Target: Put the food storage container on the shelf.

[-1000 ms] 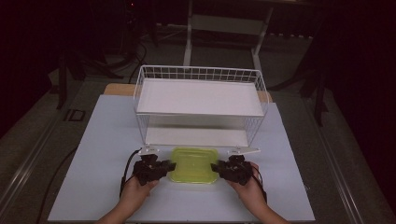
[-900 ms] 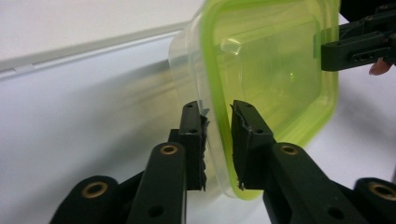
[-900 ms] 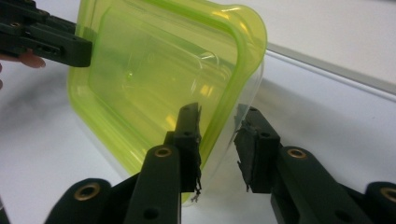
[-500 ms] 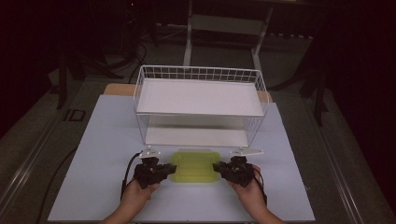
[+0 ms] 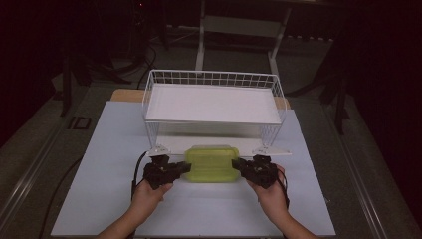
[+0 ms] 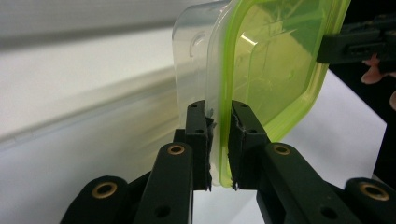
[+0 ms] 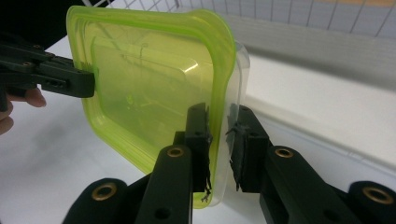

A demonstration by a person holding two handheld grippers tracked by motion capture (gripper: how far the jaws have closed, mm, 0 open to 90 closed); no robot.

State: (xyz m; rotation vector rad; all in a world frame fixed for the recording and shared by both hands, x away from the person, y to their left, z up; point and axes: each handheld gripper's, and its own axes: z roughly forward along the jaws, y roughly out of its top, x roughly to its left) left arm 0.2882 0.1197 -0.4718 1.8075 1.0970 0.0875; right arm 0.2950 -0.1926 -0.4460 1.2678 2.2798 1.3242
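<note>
A clear plastic container (image 5: 211, 163) with a yellow-green lid hangs just above the white table, in front of the wire rack. My left gripper (image 5: 184, 168) is shut on its left edge and my right gripper (image 5: 238, 167) on its right edge. In the left gripper view the jaws (image 6: 219, 140) pinch the container's rim (image 6: 271, 70), lid and clear wall together. In the right gripper view the jaws (image 7: 219, 140) have just been closing on the opposite rim of the container (image 7: 149, 88), which sits between the pads.
A white wire rack (image 5: 214, 102) with a flat white upper shelf stands right behind the container, its feet (image 5: 159, 149) on the white table top (image 5: 99, 199). Under the shelf is a low open space. Dark floor surrounds the table.
Both grippers have risen with the container between them. It has come up off the table and now sits closer to the rack's front edge.
</note>
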